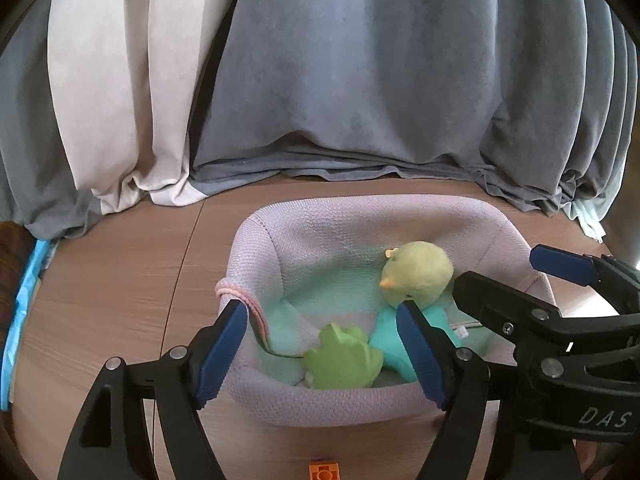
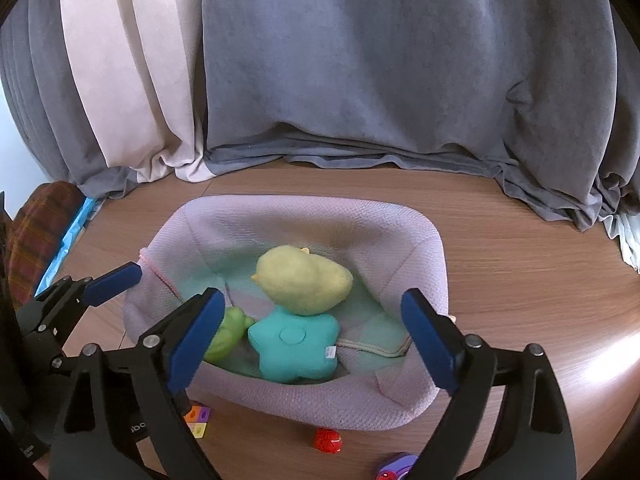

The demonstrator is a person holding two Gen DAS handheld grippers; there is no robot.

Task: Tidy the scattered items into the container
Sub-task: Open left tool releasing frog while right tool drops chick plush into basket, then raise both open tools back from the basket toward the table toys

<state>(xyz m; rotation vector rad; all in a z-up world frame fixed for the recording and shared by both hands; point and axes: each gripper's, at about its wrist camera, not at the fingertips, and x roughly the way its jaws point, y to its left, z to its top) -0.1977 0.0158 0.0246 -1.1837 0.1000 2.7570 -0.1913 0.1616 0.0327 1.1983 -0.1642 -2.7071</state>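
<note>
A soft lilac fabric basket (image 1: 280, 396) (image 2: 360, 408) stands on the wooden table. Inside lie a yellow-green plush chick (image 1: 420, 270) (image 2: 304, 280), a teal plush star (image 1: 390, 342) (image 2: 294, 342) and a green plush frog (image 1: 340, 358) (image 2: 228, 334). My left gripper (image 1: 322, 350) is open and empty, its fingers over the basket's near rim. My right gripper (image 2: 314, 334) is open and empty, also over the near rim; it also shows at the right of the left wrist view (image 1: 560, 284). Loose on the table lie a colourful cube (image 2: 198, 420), a red toy (image 2: 328, 440), a purple toy (image 2: 396, 466) and an orange brick (image 1: 323, 472).
Grey and cream curtains (image 2: 360, 80) hang down to the table's far edge. A plaid cushion (image 2: 36, 236) and a blue strip (image 1: 20, 320) lie off the table's left side. The left gripper's fingers (image 2: 112, 280) show at the left of the right wrist view.
</note>
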